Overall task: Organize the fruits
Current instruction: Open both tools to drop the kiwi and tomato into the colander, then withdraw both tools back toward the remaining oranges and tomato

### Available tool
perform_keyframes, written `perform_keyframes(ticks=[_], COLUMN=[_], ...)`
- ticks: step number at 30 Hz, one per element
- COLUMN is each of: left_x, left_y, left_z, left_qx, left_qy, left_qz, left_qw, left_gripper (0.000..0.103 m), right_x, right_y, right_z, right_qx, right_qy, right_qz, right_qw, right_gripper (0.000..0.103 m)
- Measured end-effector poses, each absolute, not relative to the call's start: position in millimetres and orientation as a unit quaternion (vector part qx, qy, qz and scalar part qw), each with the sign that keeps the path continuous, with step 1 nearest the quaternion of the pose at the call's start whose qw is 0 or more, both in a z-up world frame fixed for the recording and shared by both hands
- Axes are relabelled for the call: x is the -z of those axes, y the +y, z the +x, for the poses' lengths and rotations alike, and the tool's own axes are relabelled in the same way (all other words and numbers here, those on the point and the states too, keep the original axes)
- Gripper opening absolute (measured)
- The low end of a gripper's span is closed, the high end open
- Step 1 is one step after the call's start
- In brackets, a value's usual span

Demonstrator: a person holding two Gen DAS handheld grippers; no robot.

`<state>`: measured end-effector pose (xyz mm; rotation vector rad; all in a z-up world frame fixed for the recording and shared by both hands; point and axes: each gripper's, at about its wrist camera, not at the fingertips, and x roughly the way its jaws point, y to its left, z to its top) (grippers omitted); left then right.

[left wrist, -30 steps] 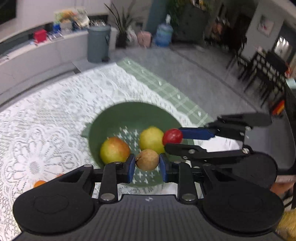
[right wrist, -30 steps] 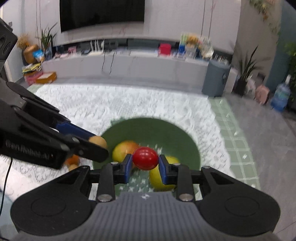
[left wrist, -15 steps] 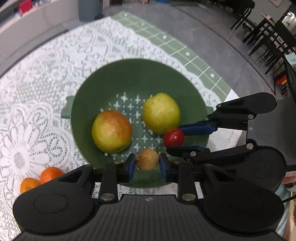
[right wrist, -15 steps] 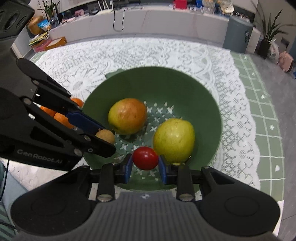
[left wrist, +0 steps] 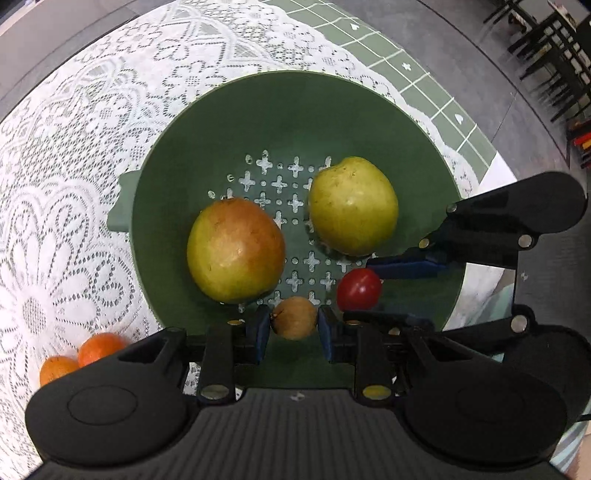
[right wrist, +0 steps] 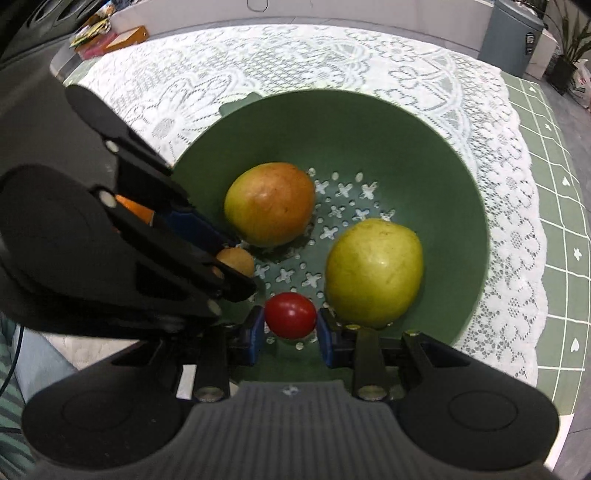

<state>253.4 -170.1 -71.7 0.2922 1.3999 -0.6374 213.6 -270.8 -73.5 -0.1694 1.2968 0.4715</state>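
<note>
A green colander bowl [left wrist: 295, 110] [right wrist: 369, 122] sits on a white lace cloth. It holds a red-green apple [left wrist: 235, 250] [right wrist: 270, 204] and a yellow-green apple [left wrist: 352, 205] [right wrist: 373, 271]. My left gripper [left wrist: 294, 328] is shut on a small brown fruit [left wrist: 294, 317], low inside the bowl near its front wall. My right gripper [right wrist: 290, 326] is shut on a small red tomato [right wrist: 290, 320], also low inside the bowl beside the yellow-green apple. In the left wrist view the tomato [left wrist: 358, 289] shows to the right. In the right wrist view the brown fruit [right wrist: 236, 261] shows to the left.
Two small oranges [left wrist: 79, 356] lie on the lace cloth [left wrist: 74, 184] left of the bowl. A green checked cloth [right wrist: 554, 184] lies under the lace. A grey bin [right wrist: 511, 35] stands on the floor beyond the table. Dark chairs [left wrist: 546, 44] stand at the far right.
Both grippers have tilted down and moved lower into the bowl, each with its fruit still held. The bowl now fills much more of both views.
</note>
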Motion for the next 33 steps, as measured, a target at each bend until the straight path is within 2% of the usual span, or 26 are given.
perform_keyframes(ticks=[10, 17, 20, 24, 28, 33], left_x=[72.9, 73.1, 68.5, 57.9, 41.7, 18.1], left_y=[-175.6, -176.6, -175.6, -173.1, -167.1, -156.2], left_z=[252.7, 253.4, 252.5, 246.4, 235.8, 219.8], left_qx=[0.285, 0.283, 0.284, 0.287, 0.296, 0.298], left_qy=[0.620, 0.616, 0.616, 0.607, 0.587, 0.557], left_qz=[0.158, 0.156, 0.149, 0.144, 0.138, 0.134], left_qw=[0.714, 0.718, 0.719, 0.727, 0.741, 0.764], left_gripper=[0.031, 0.035, 0.037, 0.040, 0.040, 0.041], right_x=[78.8, 74.5, 69.1, 58.2, 43.4, 22.5], right_y=[-270.0, -268.6, -269.2, -269.7, -269.1, -265.7], right_z=[215.2, 211.2, 207.9, 200.9, 191.3, 177.5], right_qx=[-0.212, -0.206, -0.202, -0.202, -0.197, -0.195], right_qy=[0.602, 0.592, 0.585, 0.575, 0.558, 0.533], right_qz=[-0.093, -0.102, -0.105, -0.103, -0.106, -0.099], right_qw=[0.764, 0.772, 0.778, 0.786, 0.799, 0.817], right_gripper=[0.029, 0.031, 0.038, 0.041, 0.051, 0.055])
